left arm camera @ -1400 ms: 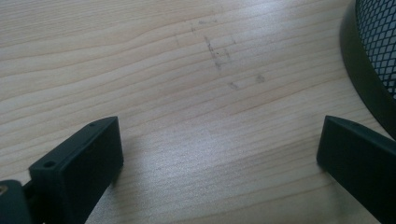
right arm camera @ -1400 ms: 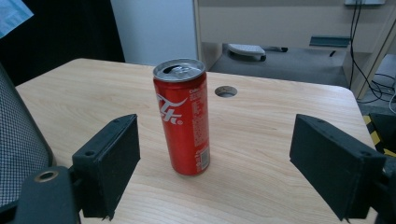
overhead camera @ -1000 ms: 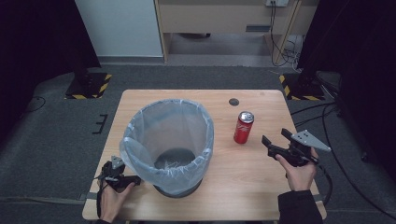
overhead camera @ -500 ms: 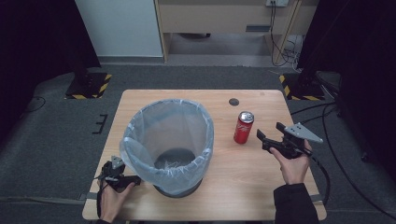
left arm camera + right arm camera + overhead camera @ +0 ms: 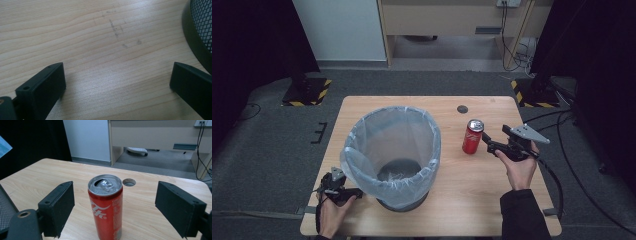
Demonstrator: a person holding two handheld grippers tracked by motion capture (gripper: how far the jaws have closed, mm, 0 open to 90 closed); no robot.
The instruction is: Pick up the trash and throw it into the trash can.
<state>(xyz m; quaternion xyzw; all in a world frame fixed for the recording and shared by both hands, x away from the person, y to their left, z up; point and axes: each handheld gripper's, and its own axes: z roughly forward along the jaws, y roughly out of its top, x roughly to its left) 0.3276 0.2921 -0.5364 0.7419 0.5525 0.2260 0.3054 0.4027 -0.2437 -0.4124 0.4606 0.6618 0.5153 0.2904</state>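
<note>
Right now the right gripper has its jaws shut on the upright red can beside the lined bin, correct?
Not quite. The right gripper has its jaws open, one on each side of the upright red can, not touching it, as the right gripper view shows. The can does stand beside the lined bin.

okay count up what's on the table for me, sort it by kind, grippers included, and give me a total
Red drink can: 1
Mesh waste bin with clear liner: 1
Handheld grippers: 2, left gripper and right gripper, both open
Total: 4
</note>
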